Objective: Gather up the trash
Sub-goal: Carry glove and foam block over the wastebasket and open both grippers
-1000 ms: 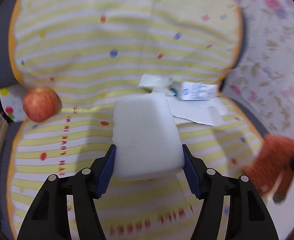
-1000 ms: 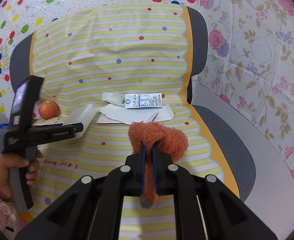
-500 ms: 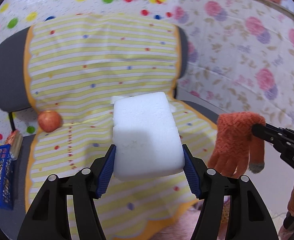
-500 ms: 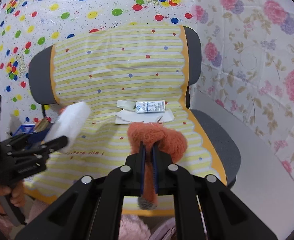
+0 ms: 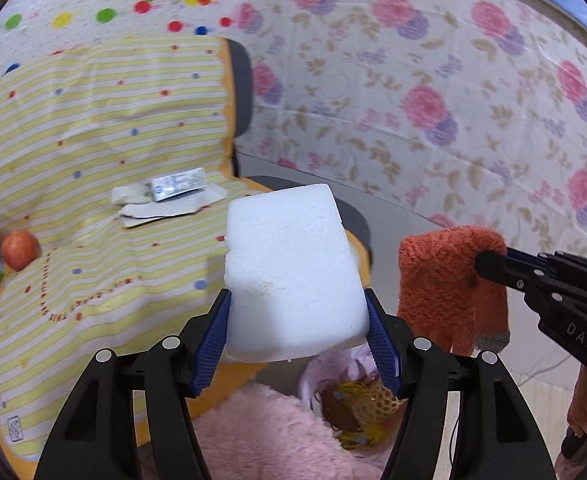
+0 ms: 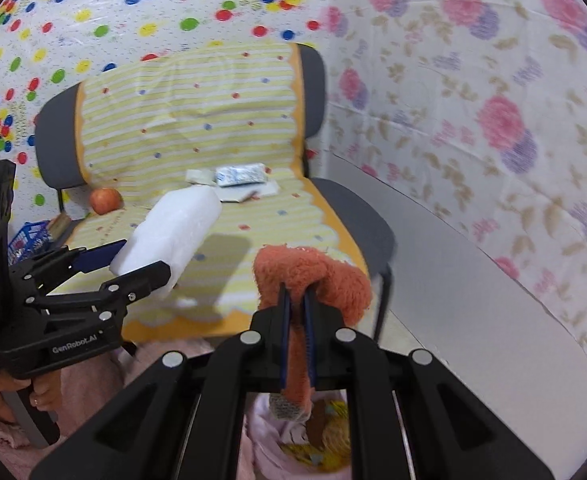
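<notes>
**Carry both pieces over the pink bag and let go gently**

The chair (image 6: 333,216) is the biggest thing here. It has a yellow striped cover (image 5: 105,128) over its seat and back. Some things are left on the seat: a red apple (image 5: 19,249) at the left edge, torn white paper (image 5: 161,210) near the back, and a small white and blue packet (image 5: 179,184) lying on that paper.

Down low, in front of the chair, sits a pink bag (image 6: 289,436). There is yellow and brown rubbish inside it. I think this is where the trash goes.

The left gripper (image 5: 297,320) has its jaws clamped on a white foam block (image 5: 293,272). The block is wide, so the jaws stand far apart, one blue pad pressed on each side. The block is up in the air, past the front edge of the seat.

The right gripper (image 6: 296,312) has its jaws almost together, pinching an orange glove (image 6: 313,272). The glove hangs down over the bag.

To do this step well, I would bring each piece right above the bag's mouth before letting go. The foam is light and could bounce out, so it should go low first. The glove is floppy and may catch on a pad, so those jaws should spread wide
</notes>
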The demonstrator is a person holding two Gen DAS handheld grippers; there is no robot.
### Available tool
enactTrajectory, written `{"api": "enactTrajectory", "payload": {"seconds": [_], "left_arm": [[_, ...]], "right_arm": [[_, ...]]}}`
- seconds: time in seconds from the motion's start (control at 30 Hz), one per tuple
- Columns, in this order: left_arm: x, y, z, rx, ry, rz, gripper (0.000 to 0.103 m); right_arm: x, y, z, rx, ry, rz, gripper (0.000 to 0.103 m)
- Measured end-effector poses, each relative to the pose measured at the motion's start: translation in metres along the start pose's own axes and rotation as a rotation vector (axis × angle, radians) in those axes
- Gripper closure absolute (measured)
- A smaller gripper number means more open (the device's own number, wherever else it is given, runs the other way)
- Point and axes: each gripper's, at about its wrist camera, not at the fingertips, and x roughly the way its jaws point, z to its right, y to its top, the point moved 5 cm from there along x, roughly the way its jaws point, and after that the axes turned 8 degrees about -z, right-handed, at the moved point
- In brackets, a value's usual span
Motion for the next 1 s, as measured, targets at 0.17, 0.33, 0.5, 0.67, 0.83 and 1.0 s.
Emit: {"api": "enactTrajectory", "payload": {"seconds": [0.17,0.33,0.5,0.67,0.83,1.0], "left_arm": [[0.012,-0.013,0.040,0.075,-0.053,-0.029,0.038],[0.028,-0.026,0.058,0.092,-0.090,-0.075,0.037],[0.046,-0.033,0.062,0.077,-0.100,-0.118,0.036],[0.054,-0.029,0.062,0.054,-0.119,-0.135,0.029],[0.053,-0.022,0.053,0.019,-0.107,-0.127,0.018],[0.044,-0.019,0.038,-0.006,-0.072,-0.105,0.018]], "right_arm": [[-0.016,-0.025,0.030,0.062,-0.056,-0.008,0.096],[-0.015,-0.050,0.050,0.102,-0.077,-0.042,0.096],[-0.001,-0.068,0.061,0.129,-0.065,-0.086,0.096],[0.016,-0.074,0.070,0.159,-0.031,-0.114,0.096],[0.036,-0.074,0.076,0.183,-0.001,-0.138,0.092],[0.045,-0.074,0.081,0.204,0.001,-0.145,0.066]]}}
